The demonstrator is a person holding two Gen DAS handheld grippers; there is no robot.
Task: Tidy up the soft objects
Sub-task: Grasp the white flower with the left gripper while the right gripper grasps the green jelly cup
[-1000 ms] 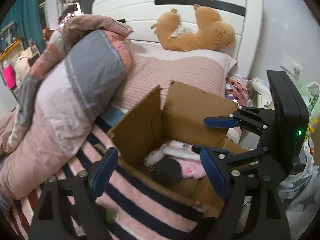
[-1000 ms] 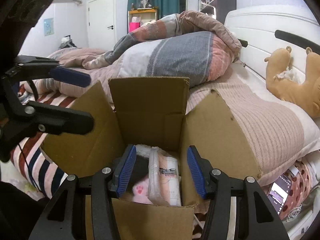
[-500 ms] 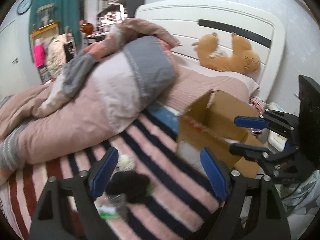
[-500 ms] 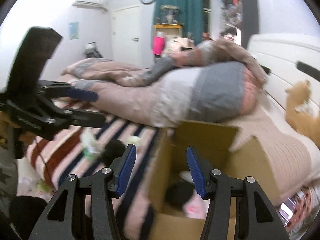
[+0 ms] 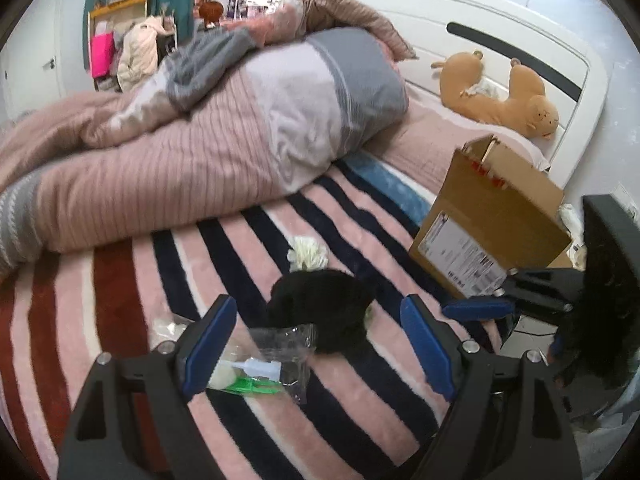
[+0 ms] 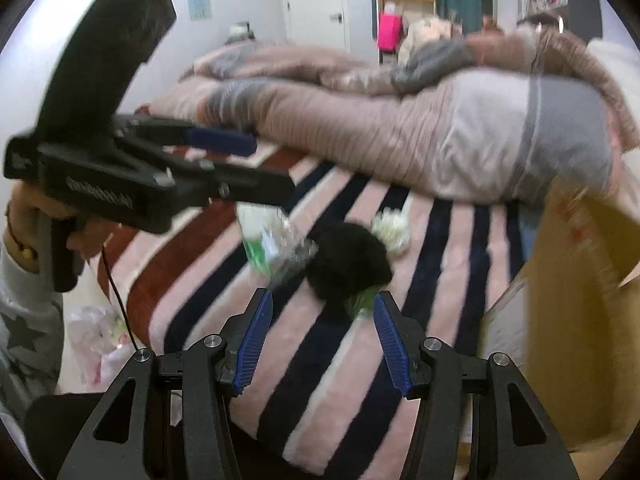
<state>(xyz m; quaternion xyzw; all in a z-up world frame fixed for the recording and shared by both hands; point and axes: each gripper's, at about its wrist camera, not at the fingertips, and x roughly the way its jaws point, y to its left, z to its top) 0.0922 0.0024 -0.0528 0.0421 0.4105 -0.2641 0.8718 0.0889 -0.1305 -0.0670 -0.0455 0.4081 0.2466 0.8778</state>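
On the striped blanket (image 5: 360,392) of the bed, 3 loose items lie in a cluster at the centre of the left wrist view: a black fluffy object (image 5: 320,312), a white fluffy ball (image 5: 306,253) just beside it at 12 o'clock, and a clear plastic packet (image 5: 268,364) with green and white contents touching it at 7 o'clock.

The cardboard box (image 5: 492,224) stands at 3 o'clock from the cluster, near the bed edge, with its labelled wall facing the items. Judged from the task, it serves as the collection container, so its position close to the items keeps each transfer short.

The left tool (image 5: 316,348) has its 2 blue pads apart and holds nothing. It is aimed over the packet and the near edge of the black fluffy object, which suggests a pick-up is being lined up.

The right tool (image 6: 322,336) also has its pads spread and is empty. In the right wrist view the black fluffy object (image 6: 348,260) sits at 12 o'clock just beyond its fingertips; that view is motion-blurred.

A rolled pink and grey duvet (image 5: 224,132) lies across the bed at 11 o'clock, well apart from the cluster. A tan plush toy (image 5: 500,100) rests against the headboard at 2 o'clock, not yet in the box.
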